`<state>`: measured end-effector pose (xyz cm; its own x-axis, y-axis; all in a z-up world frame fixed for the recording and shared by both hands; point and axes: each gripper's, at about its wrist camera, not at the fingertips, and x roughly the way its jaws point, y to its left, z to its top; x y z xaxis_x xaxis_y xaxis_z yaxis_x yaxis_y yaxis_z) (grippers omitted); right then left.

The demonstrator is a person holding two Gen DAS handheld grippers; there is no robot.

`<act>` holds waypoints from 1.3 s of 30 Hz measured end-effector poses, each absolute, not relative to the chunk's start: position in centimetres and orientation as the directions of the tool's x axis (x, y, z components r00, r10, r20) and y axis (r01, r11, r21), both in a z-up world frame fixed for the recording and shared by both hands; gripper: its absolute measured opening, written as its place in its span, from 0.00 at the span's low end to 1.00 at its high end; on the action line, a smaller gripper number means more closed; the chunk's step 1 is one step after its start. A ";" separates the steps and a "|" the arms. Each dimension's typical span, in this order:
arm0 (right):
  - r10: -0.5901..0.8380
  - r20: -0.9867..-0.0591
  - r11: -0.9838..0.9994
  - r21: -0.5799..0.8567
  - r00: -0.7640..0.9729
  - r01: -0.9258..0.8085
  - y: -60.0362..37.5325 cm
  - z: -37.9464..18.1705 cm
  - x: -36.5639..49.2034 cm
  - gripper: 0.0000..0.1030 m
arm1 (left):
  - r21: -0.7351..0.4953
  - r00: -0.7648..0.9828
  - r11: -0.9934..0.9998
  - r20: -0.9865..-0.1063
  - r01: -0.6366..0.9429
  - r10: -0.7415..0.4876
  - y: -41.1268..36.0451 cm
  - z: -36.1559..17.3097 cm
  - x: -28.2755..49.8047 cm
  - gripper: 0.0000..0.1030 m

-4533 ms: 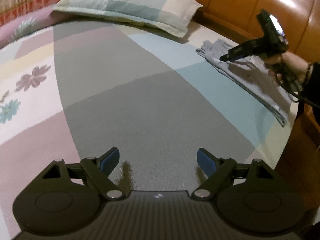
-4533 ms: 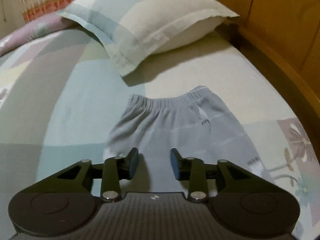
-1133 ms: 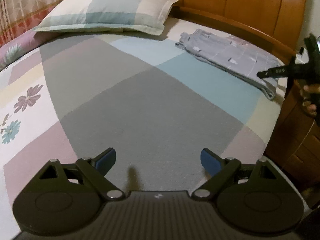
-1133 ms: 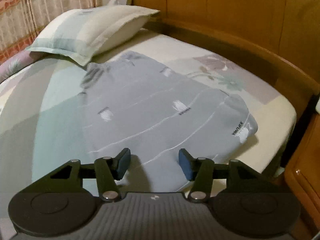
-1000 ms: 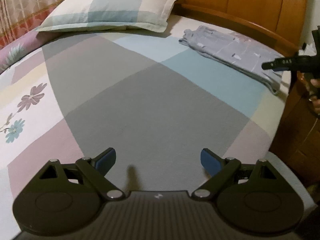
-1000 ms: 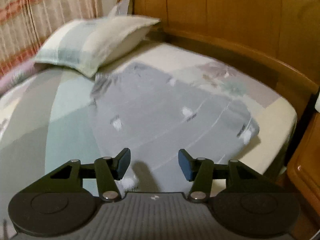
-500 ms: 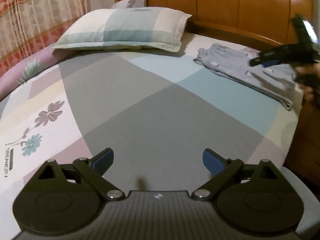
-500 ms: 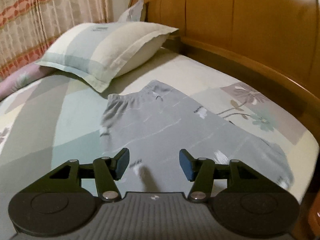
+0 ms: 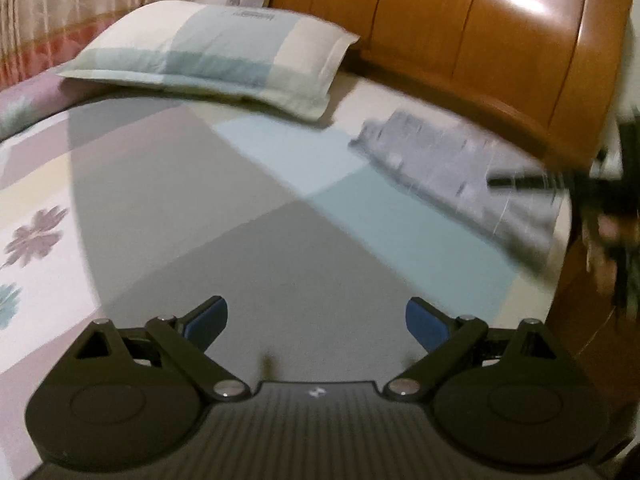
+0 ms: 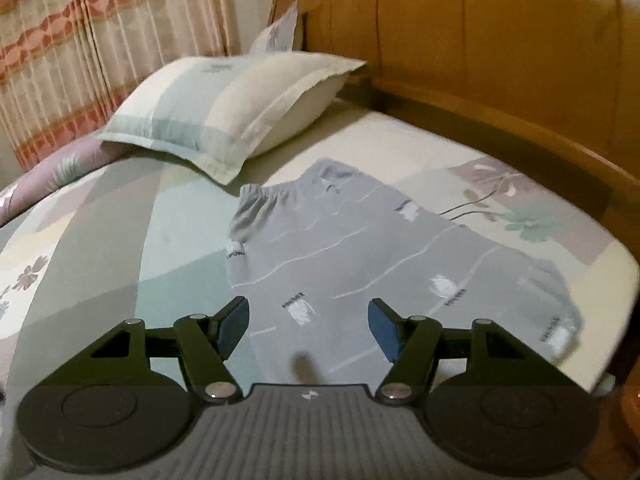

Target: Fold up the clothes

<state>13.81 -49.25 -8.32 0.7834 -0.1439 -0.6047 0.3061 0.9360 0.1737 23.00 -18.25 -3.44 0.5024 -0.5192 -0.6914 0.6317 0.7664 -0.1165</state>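
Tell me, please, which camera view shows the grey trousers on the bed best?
The right wrist view shows the grey trousers best: they lie flat just ahead of the right gripper, whose jaws are opening with nothing between them; waistband and printed marks are sharp. In the left wrist view they are a distant, blurred grey strip.

You are facing a bed (image 10: 100, 240) covered by a patchwork sheet in grey, pale blue and cream with flower prints. A checked pillow (image 10: 224, 100) lies at its head against a glossy wooden headboard (image 10: 480, 40), a smaller cushion (image 10: 278, 32) behind it. Striped curtains (image 10: 80, 40) hang at the left.
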 end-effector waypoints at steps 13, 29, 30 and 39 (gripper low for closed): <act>-0.149 -0.688 0.896 0.209 0.710 0.391 -49.8 -9.5 11.1 0.79 | -0.016 0.480 0.683 -0.700 0.730 -0.529 -24.8 -2.9 20.0 0.93; -0.194 -0.688 0.885 0.185 0.699 0.427 -46.3 -6.2 6.3 0.93 | -0.012 0.536 0.711 -0.648 0.704 -0.542 -23.8 -0.8 16.8 0.93; -0.197 -0.690 0.882 0.185 0.696 0.434 -46.1 -6.0 6.0 0.94 | -0.014 0.535 0.710 -0.648 0.704 -0.543 -23.8 -0.8 16.6 0.93; -0.186 -0.708 0.887 0.177 0.681 0.427 -42.8 -4.1 3.6 1.00 | -0.014 0.543 0.715 -0.640 0.699 -0.543 -23.4 -0.2 15.1 0.93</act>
